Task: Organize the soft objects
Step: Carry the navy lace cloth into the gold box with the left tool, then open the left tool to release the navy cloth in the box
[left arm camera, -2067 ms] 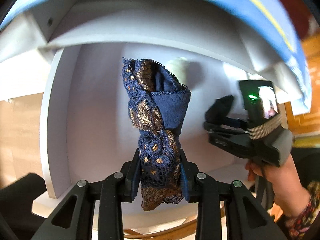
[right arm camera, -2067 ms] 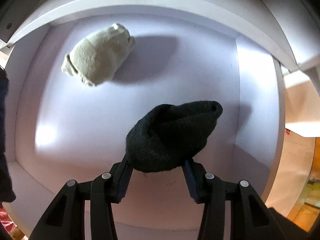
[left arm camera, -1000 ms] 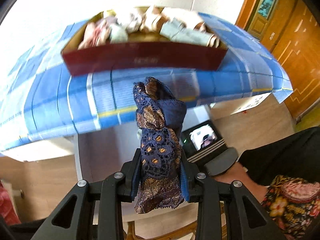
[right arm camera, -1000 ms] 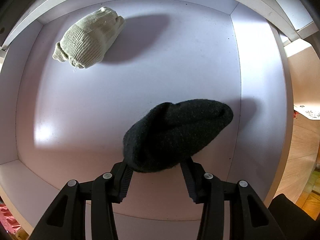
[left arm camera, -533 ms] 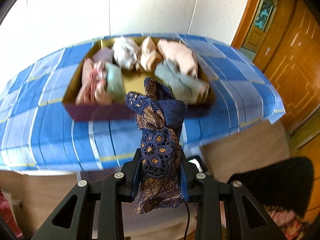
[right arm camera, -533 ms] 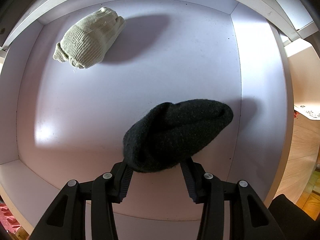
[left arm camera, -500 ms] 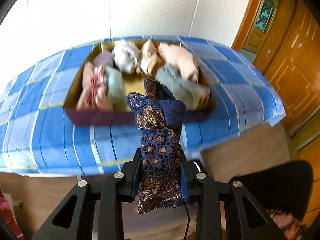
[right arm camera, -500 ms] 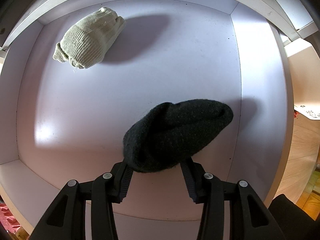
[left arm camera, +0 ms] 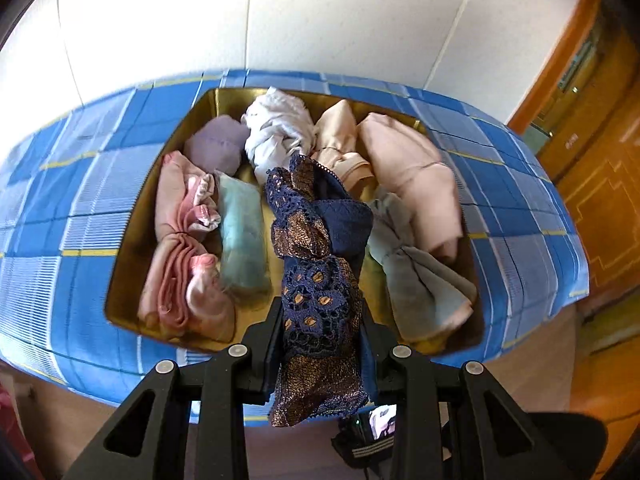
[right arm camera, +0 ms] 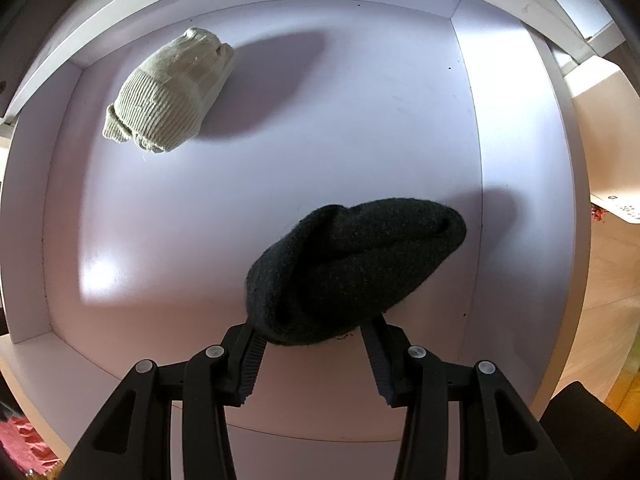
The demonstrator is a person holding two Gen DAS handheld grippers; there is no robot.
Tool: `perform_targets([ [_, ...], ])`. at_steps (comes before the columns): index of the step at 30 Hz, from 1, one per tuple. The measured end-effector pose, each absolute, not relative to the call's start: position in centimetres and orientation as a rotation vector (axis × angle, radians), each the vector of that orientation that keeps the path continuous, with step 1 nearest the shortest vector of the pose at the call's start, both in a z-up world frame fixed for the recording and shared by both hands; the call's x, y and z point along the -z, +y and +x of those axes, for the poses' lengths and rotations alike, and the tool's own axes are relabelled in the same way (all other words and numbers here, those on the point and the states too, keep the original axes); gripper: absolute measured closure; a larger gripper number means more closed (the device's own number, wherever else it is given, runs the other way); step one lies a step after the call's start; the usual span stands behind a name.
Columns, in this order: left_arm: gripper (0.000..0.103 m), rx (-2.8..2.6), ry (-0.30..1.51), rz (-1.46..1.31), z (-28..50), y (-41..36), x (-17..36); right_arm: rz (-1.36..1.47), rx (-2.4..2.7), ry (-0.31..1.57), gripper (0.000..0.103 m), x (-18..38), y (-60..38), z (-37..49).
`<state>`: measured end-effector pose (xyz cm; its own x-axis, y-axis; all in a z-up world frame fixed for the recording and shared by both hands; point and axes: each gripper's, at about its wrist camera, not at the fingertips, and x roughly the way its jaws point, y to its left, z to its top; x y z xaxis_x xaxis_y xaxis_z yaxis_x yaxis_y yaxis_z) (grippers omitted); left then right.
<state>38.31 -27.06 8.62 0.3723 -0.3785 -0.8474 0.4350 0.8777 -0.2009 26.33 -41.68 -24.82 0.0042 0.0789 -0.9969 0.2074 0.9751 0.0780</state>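
My left gripper [left arm camera: 320, 336] is shut on a rolled navy and gold lace garment [left arm camera: 316, 264] that stands up between its fingers. It hangs over a gold-lined box [left arm camera: 132, 248] filled with several rolled soft garments in pink, teal, lilac, white and peach. In the right wrist view my right gripper [right arm camera: 312, 344] is shut on a black knitted roll [right arm camera: 352, 268] just above the white shelf floor [right arm camera: 320, 128]. A beige ribbed roll [right arm camera: 168, 96] lies at the shelf's back left.
The box rests on a blue checked cloth [left arm camera: 60, 208] over a table by a white wall [left arm camera: 320, 16]. Wooden doors [left arm camera: 600, 160] stand to the right. The shelf has white side walls [right arm camera: 516, 140]. The other gripper's screen [left arm camera: 380, 428] shows below the left jaws.
The left gripper rose from in front of the table's edge to above the box, still gripping the lace garment. The right gripper and its black roll stayed put.
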Motion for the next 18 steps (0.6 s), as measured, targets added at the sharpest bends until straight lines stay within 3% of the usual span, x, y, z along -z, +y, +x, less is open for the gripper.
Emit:
perform_targets([
  [18, 0.069, 0.433, 1.135, 0.127, 41.5, -29.1, -5.2, 0.257, 0.099, 1.566, 0.057, 24.6, -42.9, 26.8],
])
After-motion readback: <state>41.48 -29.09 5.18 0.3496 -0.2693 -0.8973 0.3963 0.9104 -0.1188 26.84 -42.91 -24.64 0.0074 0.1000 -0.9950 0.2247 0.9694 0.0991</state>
